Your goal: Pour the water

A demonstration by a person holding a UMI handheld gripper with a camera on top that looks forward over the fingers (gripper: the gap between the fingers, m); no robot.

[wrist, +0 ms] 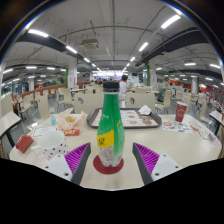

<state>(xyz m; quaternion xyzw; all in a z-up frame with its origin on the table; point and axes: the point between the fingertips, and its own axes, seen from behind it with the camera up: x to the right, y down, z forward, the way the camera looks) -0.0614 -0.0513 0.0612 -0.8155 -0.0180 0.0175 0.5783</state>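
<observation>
A green plastic bottle [110, 125] with a green cap and a yellow label stands upright on a round red coaster [108, 167] on the pale table [170, 140]. My gripper [112, 157] is open. Its purple pads [77, 155] sit to either side of the bottle's base with a clear gap on each side, so the bottle rests on its own between the fingers. The bottle's lower part looks clear and holds water.
A grey tray [135, 120] with items lies just beyond the bottle. To the left are white cups [50, 140], snack packets [70, 122] and a red object [24, 143]. A red can [181, 112] stands to the right. More tables fill the hall behind.
</observation>
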